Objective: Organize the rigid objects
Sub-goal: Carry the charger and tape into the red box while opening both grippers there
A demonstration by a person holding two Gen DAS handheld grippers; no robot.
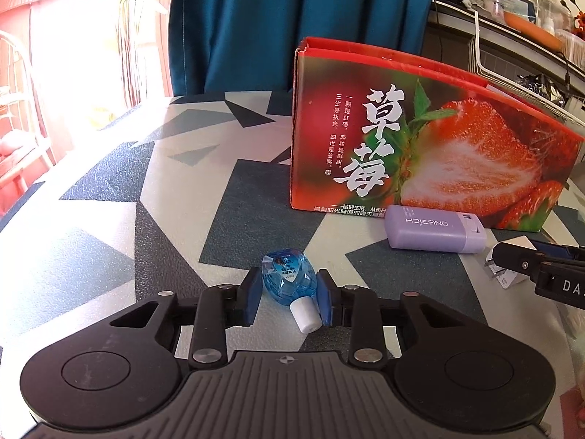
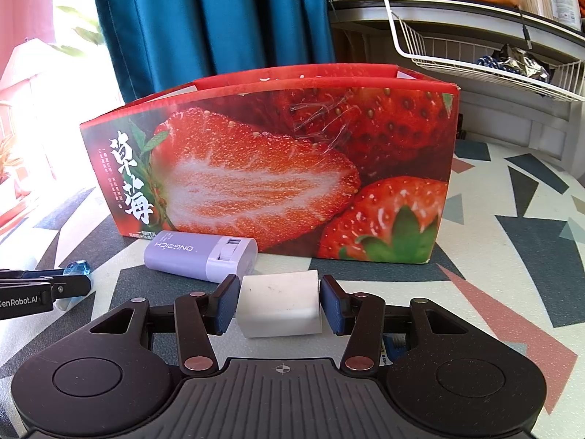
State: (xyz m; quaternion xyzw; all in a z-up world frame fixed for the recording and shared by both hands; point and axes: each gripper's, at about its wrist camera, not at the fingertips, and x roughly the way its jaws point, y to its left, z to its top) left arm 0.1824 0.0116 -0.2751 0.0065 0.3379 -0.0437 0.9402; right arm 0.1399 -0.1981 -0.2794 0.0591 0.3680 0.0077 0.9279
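Observation:
My left gripper (image 1: 289, 298) is closed around a small blue bottle (image 1: 287, 274) with a white cap, its blue pads against both sides, low over the patterned table. My right gripper (image 2: 279, 301) is closed around a white block (image 2: 279, 303), pads touching both sides. A purple power bank (image 1: 435, 228) lies flat in front of the open strawberry box (image 1: 420, 139); in the right wrist view the power bank (image 2: 199, 254) lies just ahead-left of the white block, before the box (image 2: 278, 168). The right gripper's finger shows at the left view's right edge (image 1: 541, 270).
The table has a geometric patterned cover (image 1: 146, 219). A blue curtain (image 2: 204, 18) hangs behind the box. A white wire basket (image 2: 475, 55) and cluttered shelf stand at the back right. The left gripper's finger and the blue bottle (image 2: 78, 269) show at the left of the right view.

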